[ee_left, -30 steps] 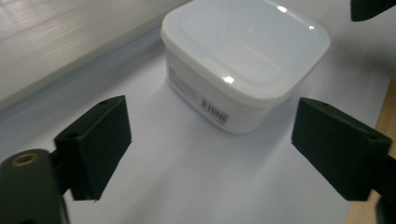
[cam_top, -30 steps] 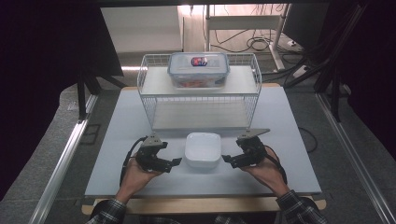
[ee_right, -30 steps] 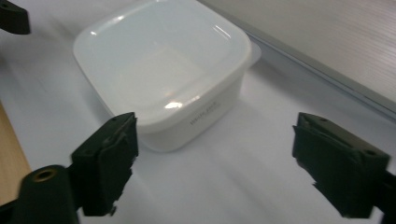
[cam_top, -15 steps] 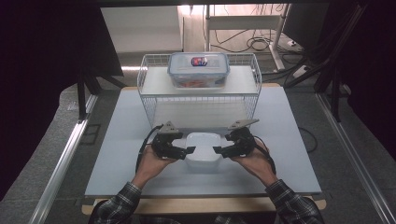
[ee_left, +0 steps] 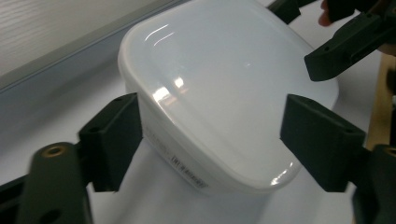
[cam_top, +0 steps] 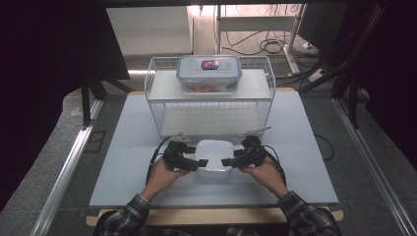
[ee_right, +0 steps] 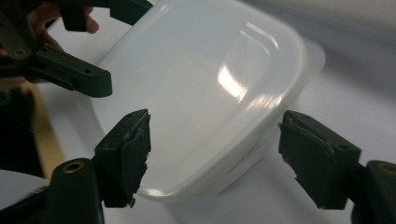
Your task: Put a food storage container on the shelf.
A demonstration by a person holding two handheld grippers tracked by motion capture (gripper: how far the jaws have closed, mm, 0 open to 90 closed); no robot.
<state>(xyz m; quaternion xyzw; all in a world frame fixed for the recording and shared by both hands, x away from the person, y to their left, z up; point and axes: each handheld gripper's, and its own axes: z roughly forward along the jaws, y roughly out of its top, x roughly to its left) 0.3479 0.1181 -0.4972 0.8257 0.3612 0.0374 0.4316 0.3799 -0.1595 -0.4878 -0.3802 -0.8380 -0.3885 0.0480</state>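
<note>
now we have both grippers at the white lidded container [cam_top: 213,154], which sits on the pale table [cam_top: 123,147] toward its near edge, just in front of the white wire rack [cam_top: 152,101]; our left gripper [cam_top: 193,163] comes in from the container's left side and our right gripper [cam_top: 227,162] from its right side; in the left gripper view the container [ee_left: 224,93] lies between our two black jaws, one jaw close against its wall, the other just above the lid near its edge; these jaws have just been closing, and we cannot tell whether they press on it yet; in the right gripper view the container [ee_right: 201,93] again lies between the jaws, one jaw over the lid's near corner and the other apart from the side wall, so this pair stands spread around it, though it too has just been closing; farther off, on top of the rack, rests a clear lidded box [cam_top: 209,73] with a blue-rimmed lid.
</note>
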